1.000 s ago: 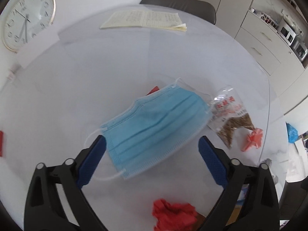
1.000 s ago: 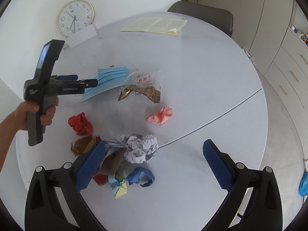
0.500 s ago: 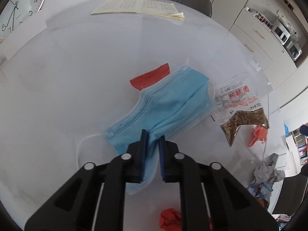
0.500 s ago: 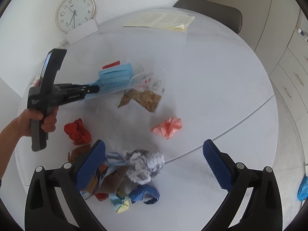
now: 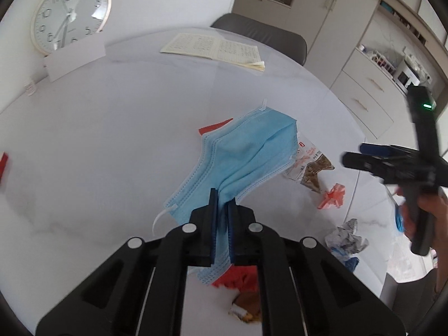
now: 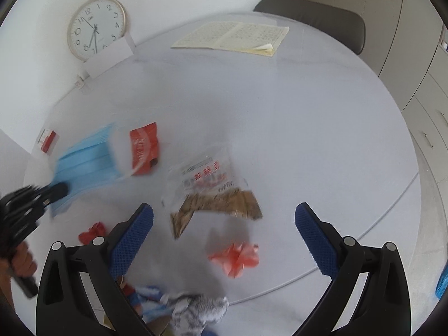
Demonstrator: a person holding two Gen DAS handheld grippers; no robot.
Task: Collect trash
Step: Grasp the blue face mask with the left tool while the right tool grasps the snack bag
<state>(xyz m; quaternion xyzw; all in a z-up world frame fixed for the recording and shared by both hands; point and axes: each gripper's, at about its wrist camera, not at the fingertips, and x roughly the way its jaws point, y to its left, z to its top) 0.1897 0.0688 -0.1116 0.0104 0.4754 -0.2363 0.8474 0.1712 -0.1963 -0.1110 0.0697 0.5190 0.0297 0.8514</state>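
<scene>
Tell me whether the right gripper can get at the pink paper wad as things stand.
Probably yes. The right gripper is open and empty, and the pink paper wad lies on the table just ahead of it, between its fingers, with nothing over it. The left gripper holds the face mask off to the side.

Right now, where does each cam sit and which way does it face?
Left wrist: on the left tool, facing across the table; pads clamp the blue mask; right hand and tool show at right.
Right wrist: on the open right tool, above the snack bag; left tool at left.
Shared: mask, clock, notebook.
</scene>
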